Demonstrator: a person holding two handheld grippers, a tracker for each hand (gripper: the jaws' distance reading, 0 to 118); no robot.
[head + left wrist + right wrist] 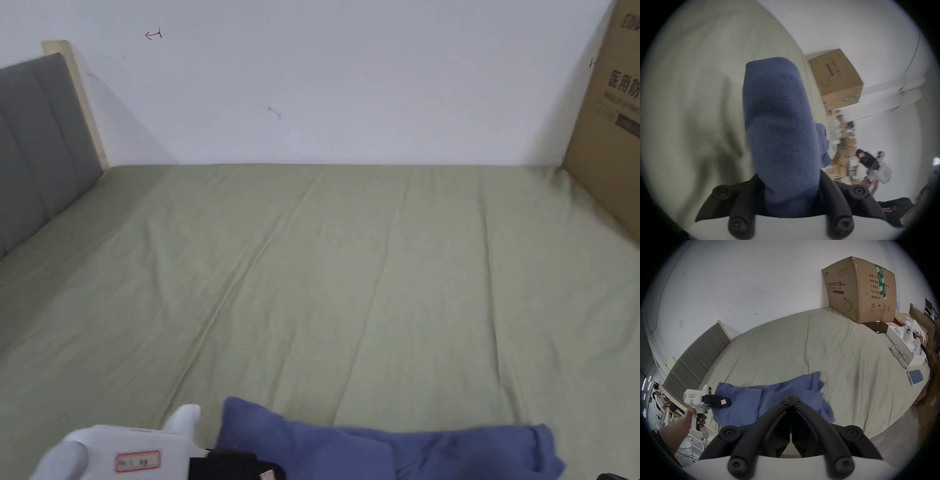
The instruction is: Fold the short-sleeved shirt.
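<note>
Shirt (387, 447), blue and short-sleeved, lies bunched in a long rumpled strip along the near edge of the bed (350, 269), running from left to right across the pale green sheet. The rest of the sheet beyond it is bare and creased.

The left gripper (724, 402), white-bodied with black jaws, is held in the person's left hand (696, 417) at the shirt's left end. In the left gripper view a fold of blue cloth rises straight up from between the jaws, which press on it from both sides, so the gripper is pinching the shirt there.

The right gripper (791, 398) is at the near side of the shirt, toward its right half. Its jaws are pressed together, tips meeting in a point over the blue cloth; I cannot tell whether any cloth is caught between them.

A big cardboard box (859, 290) stands on the bed's far right corner against the white wall. Near it along the right edge lie a dark flat board (875, 326), a white tray (901, 340), a pair of glasses (899, 356) and a phone (915, 376). A grey padded headboard (37, 144) closes off the left end.
</note>
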